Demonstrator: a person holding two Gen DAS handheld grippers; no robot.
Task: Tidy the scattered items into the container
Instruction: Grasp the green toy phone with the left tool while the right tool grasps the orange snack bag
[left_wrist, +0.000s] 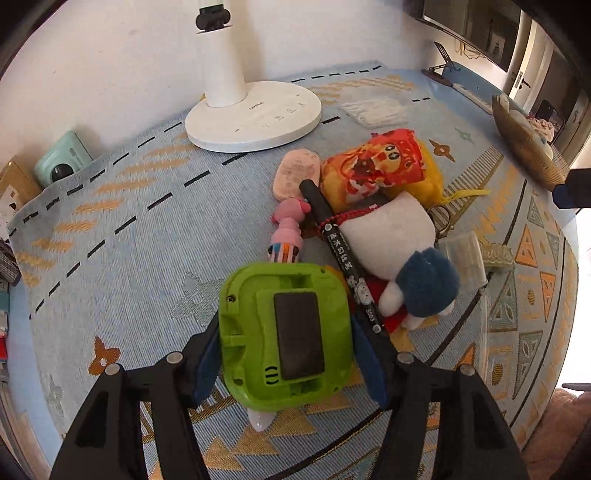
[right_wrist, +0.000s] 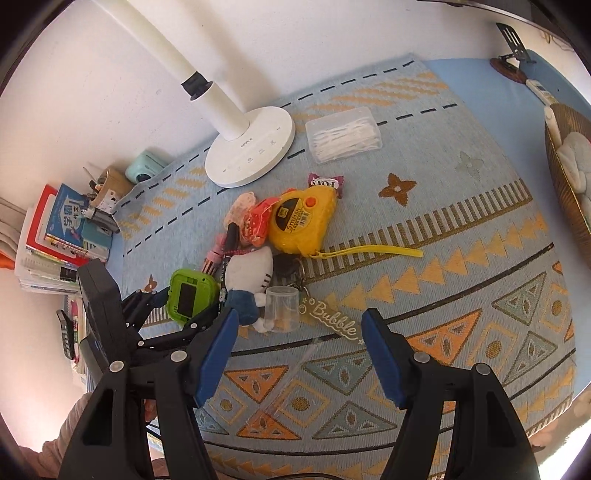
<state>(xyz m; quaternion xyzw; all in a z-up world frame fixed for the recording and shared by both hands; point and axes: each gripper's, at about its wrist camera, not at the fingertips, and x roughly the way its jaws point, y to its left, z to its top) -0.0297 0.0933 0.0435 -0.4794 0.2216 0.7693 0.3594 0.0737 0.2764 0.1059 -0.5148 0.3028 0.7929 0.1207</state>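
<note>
We see the square lime-green plastic gadget with a dark rectangular panel (left_wrist: 286, 332) sitting between the blue-padded fingers of the left gripper (left_wrist: 286, 354), both pads pressed against its sides, so that gripper is clamped on it; from the right wrist view the same gadget (right_wrist: 192, 295) is at the near left edge of the pile, with the left gripper (right_wrist: 177, 314) reaching in low from the left. Just beyond it lie a black marker pen (left_wrist: 341, 254), a white plush cat toy in blue trousers (left_wrist: 399, 254), a pink multi-colour pen (left_wrist: 288, 232) and a yellow tape measure with a yellow strap (right_wrist: 303, 221), all bunched on the blue patterned woven cloth (right_wrist: 443, 258). The right gripper (right_wrist: 297, 354) hovers near the front of the cloth, its fingers spread wide with nothing between them, pointing toward a small clear plastic cup (right_wrist: 282, 308) and a "Bubble" tag (right_wrist: 332, 319). A woven brown basket (right_wrist: 569, 184) stands at the far right edge.
</note>
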